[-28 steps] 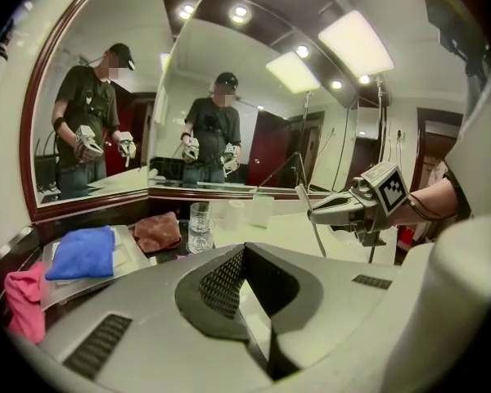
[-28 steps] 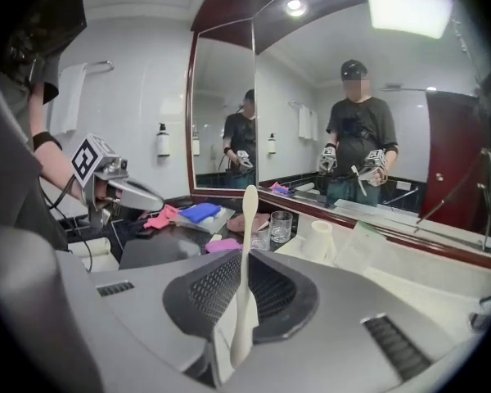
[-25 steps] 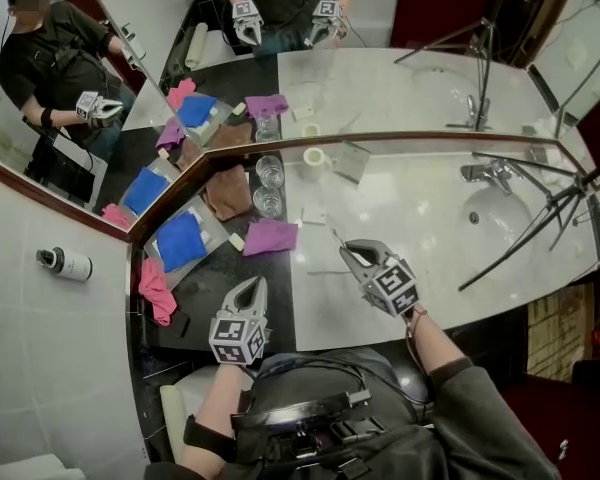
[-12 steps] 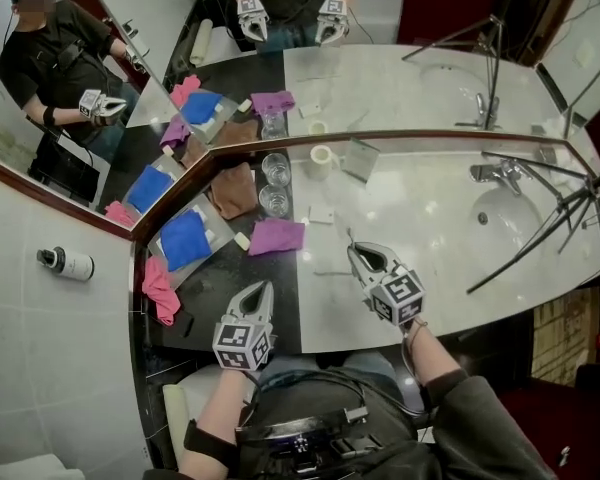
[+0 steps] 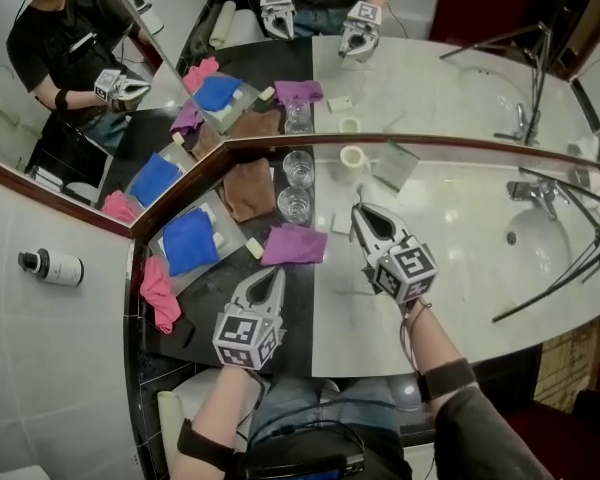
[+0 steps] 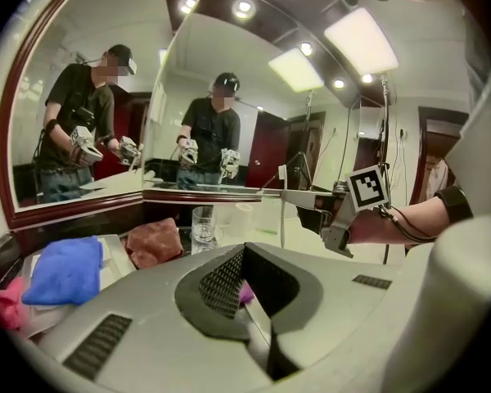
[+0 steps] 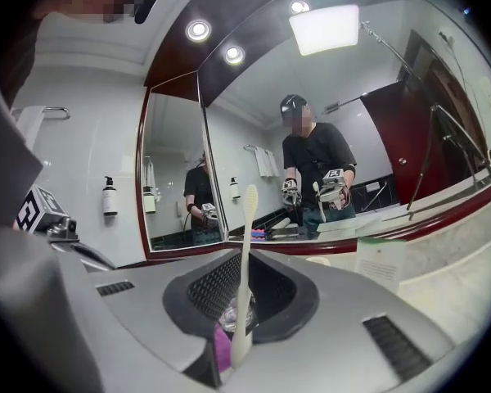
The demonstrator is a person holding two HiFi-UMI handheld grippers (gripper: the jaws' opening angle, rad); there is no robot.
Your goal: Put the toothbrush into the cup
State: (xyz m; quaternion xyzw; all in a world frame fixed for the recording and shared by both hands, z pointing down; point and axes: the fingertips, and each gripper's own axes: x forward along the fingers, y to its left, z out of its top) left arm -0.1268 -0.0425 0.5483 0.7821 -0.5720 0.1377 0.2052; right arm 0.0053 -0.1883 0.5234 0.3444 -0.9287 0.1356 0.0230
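Note:
My right gripper (image 5: 364,214) is shut on a white toothbrush (image 7: 244,268), which stands upright between its jaws with the head at the top. From the left gripper view the same toothbrush (image 6: 281,207) hangs over the white counter. Two glass cups (image 5: 293,204) (image 5: 298,166) stand one behind the other just left of the right gripper's tips. A small white cup (image 5: 352,156) sits by the mirror behind them. My left gripper (image 5: 275,274) is shut and empty over the dark counter, nearer to me than the glasses (image 6: 202,223).
A purple cloth (image 5: 294,244) lies between the two grippers. A brown cloth (image 5: 245,188), a blue cloth (image 5: 190,240) on a tray and a pink cloth (image 5: 158,294) lie to the left. A folded card (image 5: 395,166) stands by the mirror. Sink (image 5: 555,240) and faucet (image 5: 533,193) are at right.
Both grippers have moved forward toward the mirror. The right one, still holding the toothbrush, has come close beside the glass cups and turned somewhat.

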